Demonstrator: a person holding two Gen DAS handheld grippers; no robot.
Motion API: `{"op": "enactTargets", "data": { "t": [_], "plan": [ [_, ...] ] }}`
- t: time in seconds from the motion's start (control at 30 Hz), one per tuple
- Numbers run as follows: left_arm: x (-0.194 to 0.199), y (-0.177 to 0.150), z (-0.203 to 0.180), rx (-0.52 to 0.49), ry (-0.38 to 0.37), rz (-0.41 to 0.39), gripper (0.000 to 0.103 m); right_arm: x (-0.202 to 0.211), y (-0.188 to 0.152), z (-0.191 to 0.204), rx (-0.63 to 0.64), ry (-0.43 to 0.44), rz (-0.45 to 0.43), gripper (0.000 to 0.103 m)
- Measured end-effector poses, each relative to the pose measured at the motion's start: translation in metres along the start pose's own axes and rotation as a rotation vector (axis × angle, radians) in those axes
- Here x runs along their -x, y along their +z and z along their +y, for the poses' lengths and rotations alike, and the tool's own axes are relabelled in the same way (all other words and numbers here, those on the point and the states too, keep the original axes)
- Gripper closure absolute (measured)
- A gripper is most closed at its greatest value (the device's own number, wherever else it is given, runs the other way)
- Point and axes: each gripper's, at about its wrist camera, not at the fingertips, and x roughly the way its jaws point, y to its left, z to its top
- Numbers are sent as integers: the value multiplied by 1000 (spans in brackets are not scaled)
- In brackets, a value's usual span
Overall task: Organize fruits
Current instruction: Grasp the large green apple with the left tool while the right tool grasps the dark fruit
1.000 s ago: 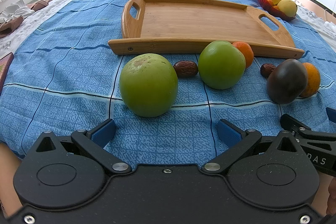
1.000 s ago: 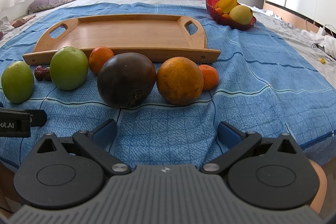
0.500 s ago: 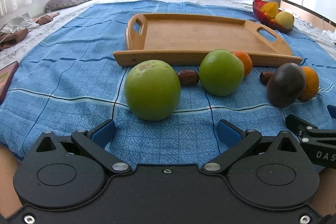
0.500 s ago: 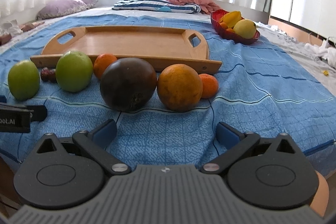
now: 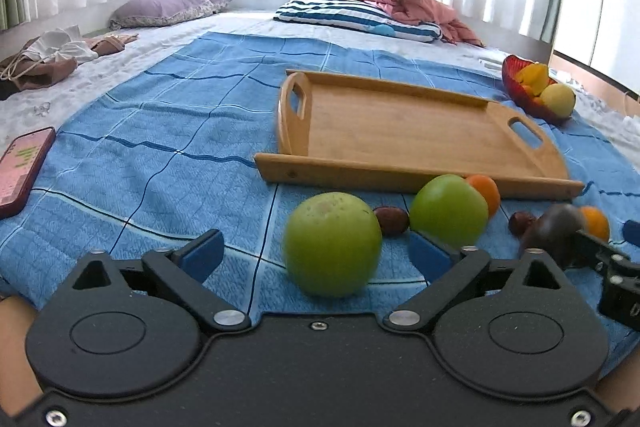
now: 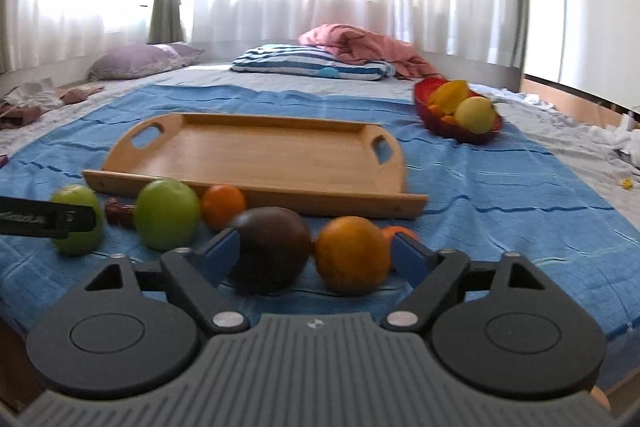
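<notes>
Both claws, the left gripper [image 5: 316, 253] and the right gripper [image 6: 316, 249], are wide open but have just been closing a bit with nothing pinched, and the fruits [image 6: 166, 215] sit in front of the wooden tray [image 6: 256, 155].

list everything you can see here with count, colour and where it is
green fruits: 2, green, blanket, before tray
dark fruit: 1, purple-brown, beside large orange
oranges: 3, orange, front row; third mostly hidden
dates: 2, brown, front row
tray: 1, wooden
bowl: 1, red, holds fruit, right of tray
blanket: 1, blue
phone: 1, pink, far left
pillows: 2, purple, striped
left gripper: open, blue fingers, just narrowing
right gripper: open, just narrowing
</notes>
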Motion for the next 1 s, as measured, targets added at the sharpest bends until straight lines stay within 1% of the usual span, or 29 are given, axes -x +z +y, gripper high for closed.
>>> {"op": "enactTargets", "data": {
  "t": [0.07,0.13,0.2,0.3,0.4,0.53,0.67,0.8,0.87,1.0],
  "plan": [
    [-1,1,1,2,-14,4,13,-1,0,9,26,13,0,21],
    [-2,0,2,1,-20,6,19,-3,-1,19,59,23,2,23],
    [-3,-1,2,-4,-24,11,33,-5,-2,28,81,32,7,25],
    [-4,-2,2,-5,-50,25,43,-10,-2,37,95,30,18,27],
    [-6,-3,2,-2,-61,32,44,-14,-1,41,108,6,12,28],
    [-9,-3,1,-8,-58,32,44,-20,0,39,97,0,13,29],
    [-17,-2,0,-1,-56,55,44,-27,0,39,116,-7,19,29],
    [-23,-3,0,5,-70,76,48,-33,0,42,153,-15,15,30],
    [-23,-3,-1,-1,-62,69,48,-37,-1,44,172,-26,11,39],
    [-22,0,0,15,-60,76,48,-40,0,45,168,-25,2,42]
  ]
}}
